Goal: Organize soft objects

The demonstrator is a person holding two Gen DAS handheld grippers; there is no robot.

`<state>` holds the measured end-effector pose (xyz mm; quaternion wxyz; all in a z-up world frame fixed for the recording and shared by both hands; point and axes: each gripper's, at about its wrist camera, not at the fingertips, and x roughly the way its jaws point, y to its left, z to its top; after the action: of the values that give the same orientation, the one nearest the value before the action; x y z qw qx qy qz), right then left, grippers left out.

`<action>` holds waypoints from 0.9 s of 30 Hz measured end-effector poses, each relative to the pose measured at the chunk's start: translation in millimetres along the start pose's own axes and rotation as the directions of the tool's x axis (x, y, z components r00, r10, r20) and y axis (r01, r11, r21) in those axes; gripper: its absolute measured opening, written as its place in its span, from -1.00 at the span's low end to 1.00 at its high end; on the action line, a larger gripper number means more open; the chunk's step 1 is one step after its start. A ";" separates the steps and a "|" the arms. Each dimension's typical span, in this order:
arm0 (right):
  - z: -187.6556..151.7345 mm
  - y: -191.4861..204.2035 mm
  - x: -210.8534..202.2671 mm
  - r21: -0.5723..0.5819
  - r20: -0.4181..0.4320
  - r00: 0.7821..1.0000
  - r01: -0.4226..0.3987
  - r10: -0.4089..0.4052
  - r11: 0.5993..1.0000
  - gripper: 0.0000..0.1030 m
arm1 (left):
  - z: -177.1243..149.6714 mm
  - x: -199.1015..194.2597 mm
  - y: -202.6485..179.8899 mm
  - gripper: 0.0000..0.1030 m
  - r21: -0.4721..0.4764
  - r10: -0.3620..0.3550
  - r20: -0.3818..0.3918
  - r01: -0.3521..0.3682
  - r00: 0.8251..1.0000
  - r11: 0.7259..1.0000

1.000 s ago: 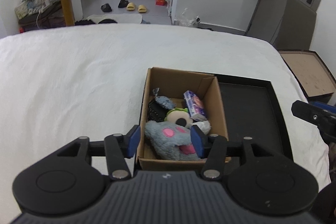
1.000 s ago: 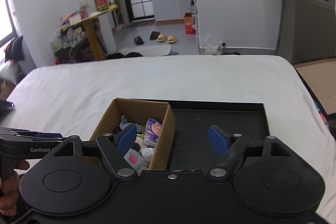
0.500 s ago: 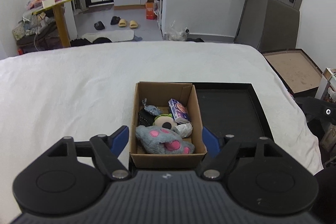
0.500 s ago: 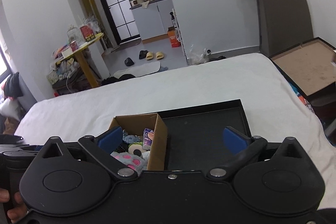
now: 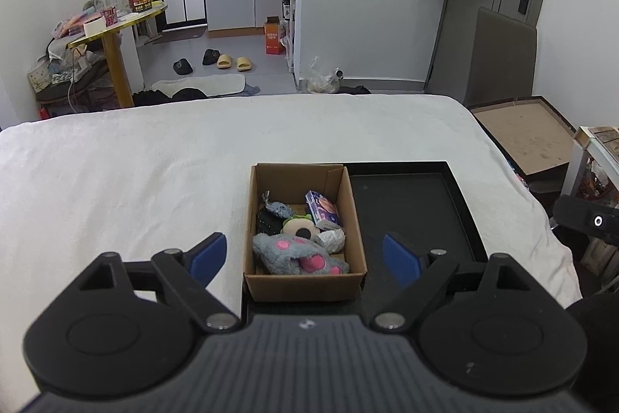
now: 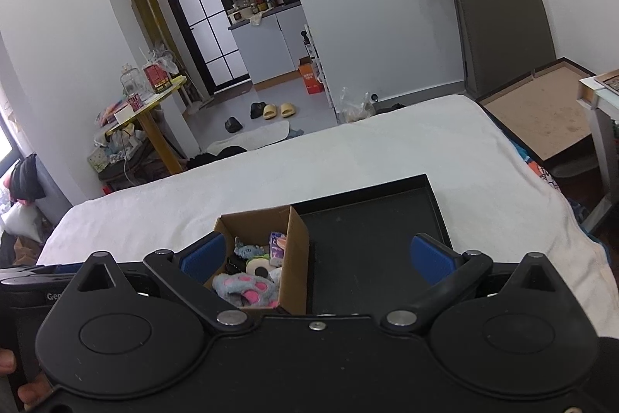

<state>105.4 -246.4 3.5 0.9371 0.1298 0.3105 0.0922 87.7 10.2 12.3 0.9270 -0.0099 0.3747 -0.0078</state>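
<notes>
- The cardboard box (image 5: 303, 283) was formed of matt brown corrugated card.
- The grey plush toy (image 5: 298, 254) was covered in fuzzy cloth with pink patches.
- The black tray (image 5: 460, 204) was finished smooth and matt.
- The bedsheet (image 5: 135, 173) was seen as white cloth, softly textured.
- The left gripper (image 5: 305, 254) was moulded in matt black plastic, with blue pads and shiny metal pins.

Only "Ge", cut off, was readable on the left gripper's black body (image 6: 23, 300), left of the right gripper's fingers.
</notes>
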 end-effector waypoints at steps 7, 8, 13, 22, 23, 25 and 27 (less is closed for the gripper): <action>-6.1 10.7 -20.7 -0.012 0.012 1.000 0.013 -0.013 1.000 1.00 | -11.8 -24.1 4.2 0.82 0.005 -0.011 0.016 0.011 1.000 1.000; -6.8 12.6 -23.2 -0.016 0.013 1.000 0.021 -0.020 1.000 1.00 | -13.6 -27.8 4.8 0.82 0.004 -0.014 0.020 0.014 1.000 1.000; -11.9 17.3 -36.4 -0.016 0.028 0.999 0.032 -0.031 0.999 1.00 | -21.7 -45.4 6.7 0.83 0.007 -0.028 0.043 0.028 0.999 1.000; -19.3 16.6 -50.9 -0.016 0.015 0.997 0.073 -0.073 0.997 1.00 | -33.4 -63.6 3.6 0.85 0.031 -0.044 0.048 0.042 0.998 0.999; -20.2 16.8 -52.3 -0.017 0.013 0.997 0.080 -0.079 0.997 1.00 | -34.5 -64.7 2.8 0.85 0.034 -0.042 0.048 0.041 0.998 0.999; -22.2 15.1 -54.7 -0.015 0.010 0.997 0.081 -0.081 0.997 1.00 | -36.2 -67.7 1.4 0.85 0.041 -0.043 0.051 0.041 0.998 0.998; -25.6 13.7 -59.1 -0.012 0.012 0.997 0.076 -0.076 0.997 1.00 | -38.6 -70.4 -0.1 0.86 0.049 -0.046 0.052 0.044 0.998 0.998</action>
<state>42.0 -243.6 20.8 0.9425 0.1129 0.3094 0.0578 10.2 11.2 33.5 0.9363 0.0037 0.3492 -0.0374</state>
